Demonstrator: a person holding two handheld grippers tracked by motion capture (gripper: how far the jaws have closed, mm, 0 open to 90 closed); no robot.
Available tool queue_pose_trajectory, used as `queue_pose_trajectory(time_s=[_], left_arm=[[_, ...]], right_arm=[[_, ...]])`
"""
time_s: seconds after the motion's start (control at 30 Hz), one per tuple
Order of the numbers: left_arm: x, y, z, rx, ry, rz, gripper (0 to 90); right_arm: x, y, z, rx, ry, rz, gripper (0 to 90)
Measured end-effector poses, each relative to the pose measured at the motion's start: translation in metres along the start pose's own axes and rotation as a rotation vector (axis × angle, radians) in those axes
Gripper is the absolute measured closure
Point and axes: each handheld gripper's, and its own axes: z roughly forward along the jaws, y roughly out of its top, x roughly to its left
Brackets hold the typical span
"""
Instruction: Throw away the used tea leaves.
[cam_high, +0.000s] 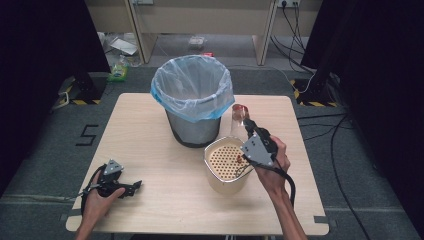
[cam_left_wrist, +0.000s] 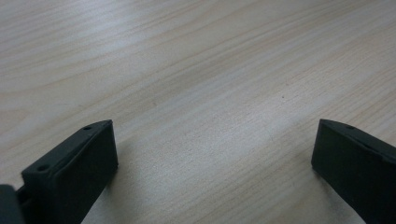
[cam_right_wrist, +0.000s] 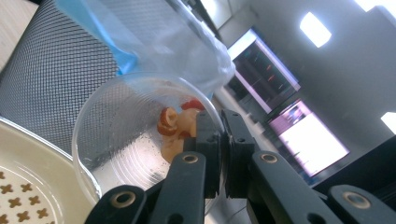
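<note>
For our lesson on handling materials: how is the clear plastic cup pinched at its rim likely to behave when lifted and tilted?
The clear plastic cup looks thin-walled, so it is probably light and may flex where the right gripper pinches its rim. Held by one edge, it could swing or slip. The reddish scraps inside would likely slide out once tilted.

Green packet (cam_high: 118, 73) and cables (cam_high: 292, 20) lie on floor (cam_high: 45, 145).
</note>
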Motion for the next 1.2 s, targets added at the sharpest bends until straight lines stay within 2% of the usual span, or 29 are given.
queue_pose_trajectory(time_s=[0.13, 0.17, 0.2, 0.3, 0.37, 0.47, 0.53, 0.57, 0.67, 0.73, 0.8, 1.0, 1.03, 1.1, 1.2], left_arm=[[0.000, 0.000, 0.000, 0.000, 0.000, 0.000, 0.0], [0.000, 0.000, 0.000, 0.000, 0.000, 0.000, 0.0], [0.000, 0.000, 0.000, 0.000, 0.000, 0.000, 0.0], [0.000, 0.000, 0.000, 0.000, 0.000, 0.000, 0.0], [0.000, 0.000, 0.000, 0.000, 0.000, 0.000, 0.0], [0.000, 0.000, 0.000, 0.000, 0.000, 0.001, 0.0], [0.000, 0.000, 0.000, 0.000, 0.000, 0.000, 0.0], [0.000, 0.000, 0.000, 0.000, 0.000, 0.000, 0.0], [0.000, 0.000, 0.000, 0.000, 0.000, 0.001, 0.0], [0.000, 0.000, 0.000, 0.000, 0.000, 0.001, 0.0], [0.000, 0.000, 0.000, -0.002, 0.000, -0.002, 0.0], [0.000, 0.000, 0.000, 0.000, 0.000, 0.000, 0.0], [0.000, 0.000, 0.000, 0.000, 0.000, 0.001, 0.0], [0.000, 0.000, 0.000, -0.001, 0.000, -0.001, 0.0], [0.000, 0.000, 0.000, -0.003, 0.000, -0.002, 0.0]], right_arm=[[0.014, 0.004, -0.004, -0.023, -0.040, -0.095, 87.3], [0.017, 0.004, -0.005, -0.029, -0.049, -0.106, 87.2], [0.021, 0.004, -0.005, -0.026, -0.072, -0.149, 87.3], [0.024, 0.002, -0.004, -0.031, -0.098, -0.173, 87.3], [0.026, 0.002, -0.004, -0.038, -0.115, -0.167, 87.4], [0.034, 0.001, -0.002, -0.032, -0.123, -0.202, 87.4], [0.038, 0.001, -0.002, -0.039, -0.129, -0.201, 87.4], [0.041, 0.004, -0.004, -0.066, -0.164, -0.242, 87.5], [0.045, 0.004, -0.004, -0.059, -0.179, -0.270, 87.5], [0.047, 0.005, -0.007, -0.097, -0.206, -0.305, 87.6], [0.049, -0.001, -0.003, -0.070, -0.195, -0.301, 87.6], [0.052, 0.001, -0.008, -0.109, -0.231, -0.358, 87.6], [0.051, 0.000, -0.006, -0.098, -0.228, -0.380, 87.6], [0.049, -0.007, -0.001, -0.069, -0.211, -0.331, 87.6], [0.049, -0.002, -0.006, -0.095, -0.219, -0.340, 87.6]])
